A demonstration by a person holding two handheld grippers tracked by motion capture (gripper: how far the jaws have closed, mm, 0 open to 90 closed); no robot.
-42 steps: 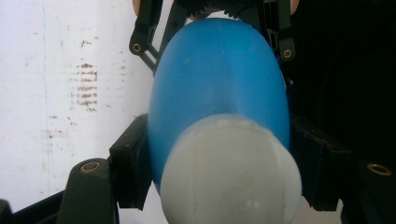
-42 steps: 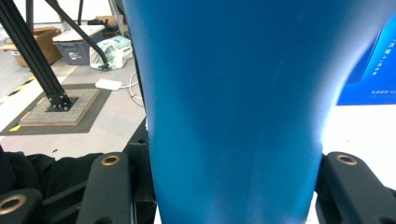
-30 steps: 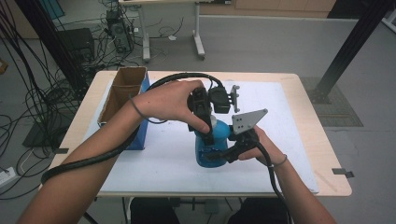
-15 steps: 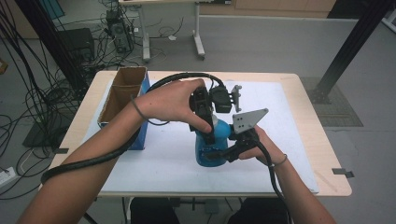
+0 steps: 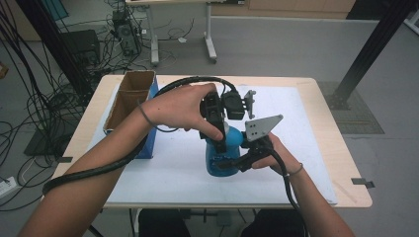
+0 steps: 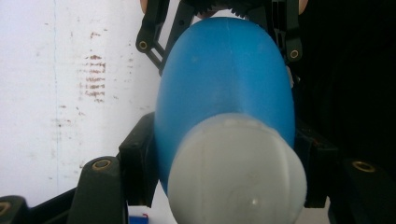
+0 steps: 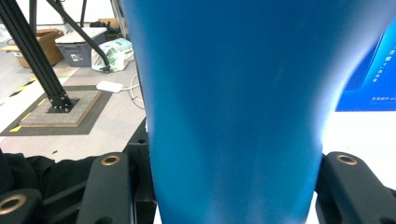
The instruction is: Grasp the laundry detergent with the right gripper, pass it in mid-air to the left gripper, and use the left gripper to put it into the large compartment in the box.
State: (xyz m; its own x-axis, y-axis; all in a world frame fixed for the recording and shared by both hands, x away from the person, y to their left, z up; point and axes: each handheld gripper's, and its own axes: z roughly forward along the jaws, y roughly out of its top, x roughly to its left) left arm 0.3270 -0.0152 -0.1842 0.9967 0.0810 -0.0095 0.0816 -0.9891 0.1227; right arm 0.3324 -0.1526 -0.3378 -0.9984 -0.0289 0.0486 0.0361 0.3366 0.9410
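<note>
Both forearms are bare, each wrist ringed by a thin dark band. The left claw (image 5: 221, 143) and the right claw (image 5: 228, 163) are black, with brass-coloured screws at the jaw joints. A thick black cable trails from each; the right carries a grey 3-cornered plate (image 5: 261, 128) with small holes.

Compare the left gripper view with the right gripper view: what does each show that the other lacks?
Left gripper view alone: the rounded white plastic cap and the stained white table cover. Right gripper view alone: the grey floor with a black metal post, a brown cardboard box and a grey bin. Shared: the smooth blue plastic bottle, clamped between black tongs.
</note>
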